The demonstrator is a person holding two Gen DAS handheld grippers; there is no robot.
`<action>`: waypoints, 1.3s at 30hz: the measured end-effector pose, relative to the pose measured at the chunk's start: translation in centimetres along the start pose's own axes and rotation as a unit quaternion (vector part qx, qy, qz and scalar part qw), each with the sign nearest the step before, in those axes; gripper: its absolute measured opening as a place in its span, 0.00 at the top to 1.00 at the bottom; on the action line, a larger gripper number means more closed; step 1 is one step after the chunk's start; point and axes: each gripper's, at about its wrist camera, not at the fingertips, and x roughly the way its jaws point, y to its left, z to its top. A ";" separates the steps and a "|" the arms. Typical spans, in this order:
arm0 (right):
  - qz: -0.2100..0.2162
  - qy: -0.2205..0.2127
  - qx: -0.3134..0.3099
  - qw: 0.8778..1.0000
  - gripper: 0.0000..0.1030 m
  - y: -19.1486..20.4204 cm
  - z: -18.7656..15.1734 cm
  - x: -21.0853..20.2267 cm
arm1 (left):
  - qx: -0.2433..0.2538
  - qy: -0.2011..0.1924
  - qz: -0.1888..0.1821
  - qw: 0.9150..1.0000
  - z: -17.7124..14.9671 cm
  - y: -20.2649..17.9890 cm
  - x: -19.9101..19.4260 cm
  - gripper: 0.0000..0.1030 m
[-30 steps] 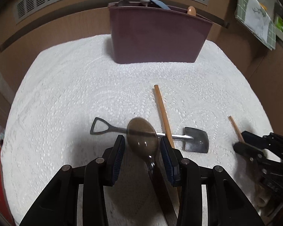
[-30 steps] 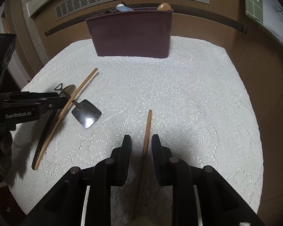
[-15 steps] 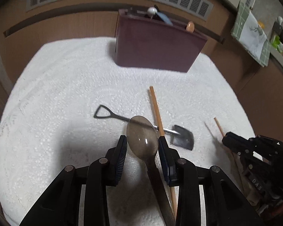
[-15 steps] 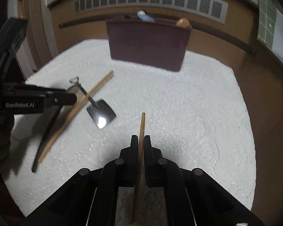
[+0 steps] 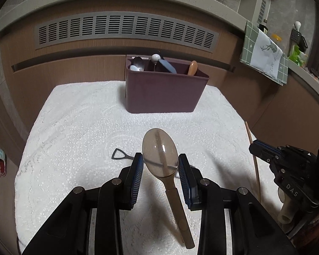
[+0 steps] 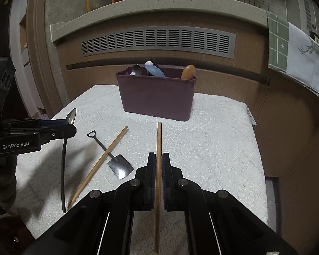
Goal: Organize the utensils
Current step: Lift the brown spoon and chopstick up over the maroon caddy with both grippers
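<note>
1. The left gripper [image 5: 160,166] is holding a spoon [image 5: 160,150] by the bowl, jaws clamped on it, raised above the white cloth [image 5: 85,127].
2. The right gripper [image 6: 158,165] is pinching a chopstick [image 6: 158,140], jaws together on it, tip pointing toward the far bin [image 6: 157,97].
3. A second chopstick [image 6: 100,163] is lying on the cloth at near left, crossing over a small shovel-shaped spoon [image 6: 117,163].
4. The bin is standing at the far edge, holding several utensils.

- I see a white lace tablecloth [image 5: 78,127] over the table.
- Behind it, a wood-panelled counter [image 6: 234,80] with a grey vent grille [image 5: 125,29].
- A green checked towel [image 5: 263,53] hangs at right.
</note>
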 end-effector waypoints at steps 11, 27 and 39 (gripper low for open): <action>-0.014 -0.029 0.013 0.999 0.96 -0.7 0.9 -0.9 | 0.018 -0.055 0.009 0.998 1.8 -0.5 -2.7 0.67; -0.033 -0.228 -0.031 0.973 0.96 -2.8 19.4 -5.6 | 0.040 -0.258 -0.005 0.965 19.1 -0.3 -5.0 0.67; 0.049 0.136 -0.085 0.986 0.93 -3.2 7.8 11.0 | 0.021 -0.169 -0.014 0.985 14.1 2.0 1.4 0.67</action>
